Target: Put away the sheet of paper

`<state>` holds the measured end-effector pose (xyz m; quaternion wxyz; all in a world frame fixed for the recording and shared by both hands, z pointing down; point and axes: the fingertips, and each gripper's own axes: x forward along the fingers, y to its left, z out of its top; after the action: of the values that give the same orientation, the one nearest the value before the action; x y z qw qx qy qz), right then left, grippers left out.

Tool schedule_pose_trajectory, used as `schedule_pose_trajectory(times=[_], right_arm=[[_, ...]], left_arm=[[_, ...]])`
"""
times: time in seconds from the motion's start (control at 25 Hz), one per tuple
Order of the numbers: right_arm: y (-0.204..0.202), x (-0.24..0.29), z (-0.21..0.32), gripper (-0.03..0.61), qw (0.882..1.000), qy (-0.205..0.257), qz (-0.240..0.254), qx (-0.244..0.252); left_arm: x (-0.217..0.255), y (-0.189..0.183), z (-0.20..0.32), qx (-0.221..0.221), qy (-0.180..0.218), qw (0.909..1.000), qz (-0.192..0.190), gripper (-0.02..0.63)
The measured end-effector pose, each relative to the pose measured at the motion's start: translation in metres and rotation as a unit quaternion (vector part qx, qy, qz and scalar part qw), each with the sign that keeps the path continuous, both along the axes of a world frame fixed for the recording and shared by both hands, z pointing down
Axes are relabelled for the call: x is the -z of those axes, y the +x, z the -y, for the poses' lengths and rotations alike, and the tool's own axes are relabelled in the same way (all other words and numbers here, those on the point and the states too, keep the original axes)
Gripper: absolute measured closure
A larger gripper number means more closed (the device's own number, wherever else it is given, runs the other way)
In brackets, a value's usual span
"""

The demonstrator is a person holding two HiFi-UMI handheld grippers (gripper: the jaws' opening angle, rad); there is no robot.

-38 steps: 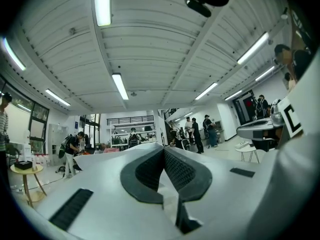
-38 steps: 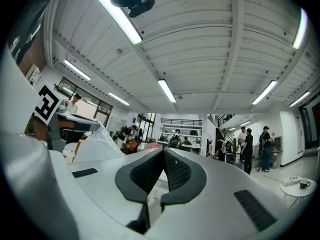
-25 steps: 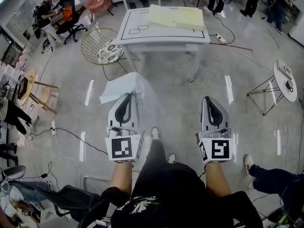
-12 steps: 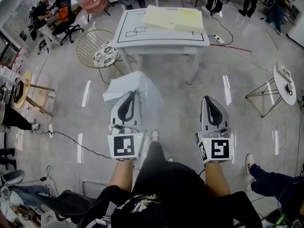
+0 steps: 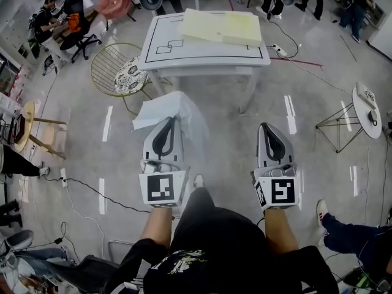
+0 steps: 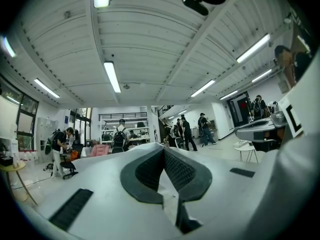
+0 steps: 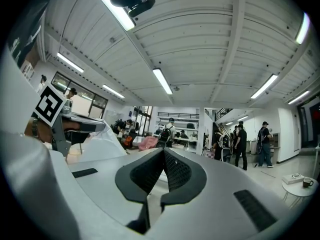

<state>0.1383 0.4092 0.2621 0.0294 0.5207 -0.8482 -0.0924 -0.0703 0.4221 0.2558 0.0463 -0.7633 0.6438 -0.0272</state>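
A white sheet of paper [image 5: 160, 106] sticks out, crumpled, from the tip of my left gripper [image 5: 170, 120], which is shut on its edge and held above the floor. The left gripper view shows those jaws [image 6: 164, 151] closed together. In the right gripper view the paper [image 7: 102, 144] appears as a white shape at the left. My right gripper [image 5: 267, 127] is level with the left one, shut, with nothing in it [image 7: 163, 151]. Ahead stands a white table [image 5: 202, 54] with a pale yellow stack of sheets [image 5: 223, 28] on its far right part.
A gold wire chair with a patterned cushion [image 5: 119, 69] stands left of the table. A small round side table [image 5: 367, 103] is at the right. Cables cross the floor [image 5: 92, 179]. Several people stand or sit at the back. Someone's shoe [image 5: 321, 210] is at the lower right.
The table has drawn nearer and lower in the head view as I move toward it. Both grippers keep their pose, and the left still holds the paper.
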Motion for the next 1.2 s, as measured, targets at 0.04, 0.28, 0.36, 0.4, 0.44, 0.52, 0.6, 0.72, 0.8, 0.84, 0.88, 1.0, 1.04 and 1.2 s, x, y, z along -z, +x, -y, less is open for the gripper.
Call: schedule_pose_trajectory(times=[0.04, 0.28, 0.36, 0.4, 0.44, 0.52, 0.6, 0.72, 0.8, 0.84, 0.88, 1.0, 1.04, 1.2], right_arm=[[-0.001, 0.001, 0.006, 0.580, 1.000, -0.001, 0.000, -0.002], [-0.017, 0.005, 0.034, 0.580, 1.000, -0.006, -0.001, -0.009], [-0.023, 0.005, 0.041, 0.580, 1.000, -0.012, 0.000, -0.012], [-0.026, 0.005, 0.045, 0.580, 1.000, -0.014, 0.001, -0.013], [-0.029, 0.005, 0.048, 0.580, 1.000, -0.015, 0.001, -0.014], [-0.037, 0.006, 0.054, 0.580, 1.000, -0.013, -0.002, -0.013], [-0.045, 0.007, 0.060, 0.580, 1.000, -0.011, -0.008, -0.013], [-0.053, 0.005, 0.070, 0.579, 1.000, -0.014, -0.011, -0.018], [-0.060, 0.003, 0.077, 0.580, 1.000, -0.014, -0.010, -0.021], [-0.064, 0.003, 0.080, 0.580, 1.000, -0.012, -0.010, -0.021], [-0.068, 0.003, 0.083, 0.580, 1.000, -0.010, -0.009, -0.021], [-0.077, 0.003, 0.094, 0.580, 1.000, -0.005, -0.007, -0.025], [-0.079, 0.001, 0.097, 0.580, 1.000, -0.005, -0.007, -0.027], [-0.091, -0.005, 0.105, 0.580, 0.999, -0.009, -0.009, -0.032]], left_arm=[[0.002, -0.001, 0.006, -0.002, 0.001, 1.0000, 0.000, 0.614], [0.006, -0.014, 0.037, -0.013, -0.001, 0.9999, 0.000, 0.614], [0.007, -0.018, 0.046, -0.018, -0.004, 0.9998, 0.000, 0.614], [0.007, -0.021, 0.050, -0.020, -0.005, 0.9998, 0.000, 0.614], [0.008, -0.024, 0.054, -0.021, -0.006, 0.9998, 0.000, 0.614], [0.007, -0.029, 0.063, -0.024, -0.008, 0.9997, -0.001, 0.614], [0.008, -0.034, 0.071, -0.028, -0.007, 0.9996, -0.002, 0.614], [0.008, -0.038, 0.082, -0.037, -0.006, 0.9993, 0.001, 0.614], [0.008, -0.045, 0.091, -0.041, -0.005, 0.9991, 0.001, 0.614], [0.009, -0.049, 0.095, -0.042, -0.002, 0.9991, 0.002, 0.614], [0.011, -0.053, 0.099, -0.042, 0.001, 0.9991, 0.003, 0.614], [0.009, -0.062, 0.110, -0.046, 0.006, 0.9989, 0.006, 0.614], [0.007, -0.064, 0.113, -0.049, 0.003, 0.9988, 0.008, 0.614], [0.001, -0.076, 0.118, -0.052, -0.002, 0.9986, 0.006, 0.614]])
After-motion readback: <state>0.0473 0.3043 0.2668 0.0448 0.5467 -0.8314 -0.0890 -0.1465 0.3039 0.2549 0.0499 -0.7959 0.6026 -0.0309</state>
